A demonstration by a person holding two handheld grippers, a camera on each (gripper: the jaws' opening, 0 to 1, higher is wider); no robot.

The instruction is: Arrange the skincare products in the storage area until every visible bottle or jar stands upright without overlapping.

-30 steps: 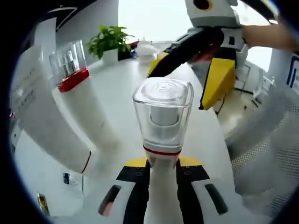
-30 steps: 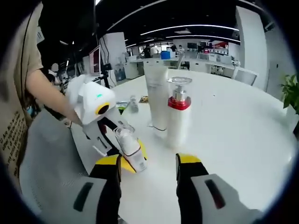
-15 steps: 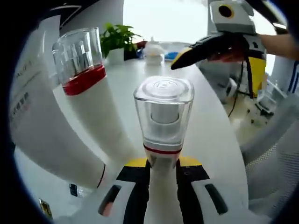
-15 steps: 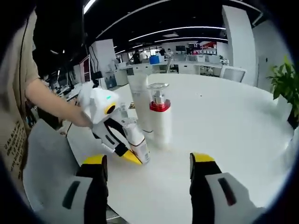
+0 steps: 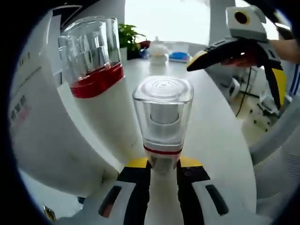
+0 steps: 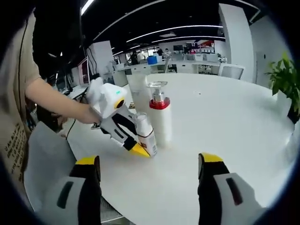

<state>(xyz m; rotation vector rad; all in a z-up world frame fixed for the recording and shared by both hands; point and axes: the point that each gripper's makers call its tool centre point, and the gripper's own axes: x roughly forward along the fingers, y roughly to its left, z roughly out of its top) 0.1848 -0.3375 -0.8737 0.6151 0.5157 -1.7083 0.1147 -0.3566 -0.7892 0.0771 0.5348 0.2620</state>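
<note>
Left gripper is clamped on a small white bottle with a clear cap, tilted beside the taller red-collared white pump bottle on the white counter. Its long axis likely needs bringing upright. Right gripper, nearer the person, hangs apart, empty.

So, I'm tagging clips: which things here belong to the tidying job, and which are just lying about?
Job:
- small clear-capped bottle, clamped in the left tongs
- tall red-collared bottle, upright
- large white tube behind it
- right tongs, open

Lying about:
- potted plant
- white table
</note>
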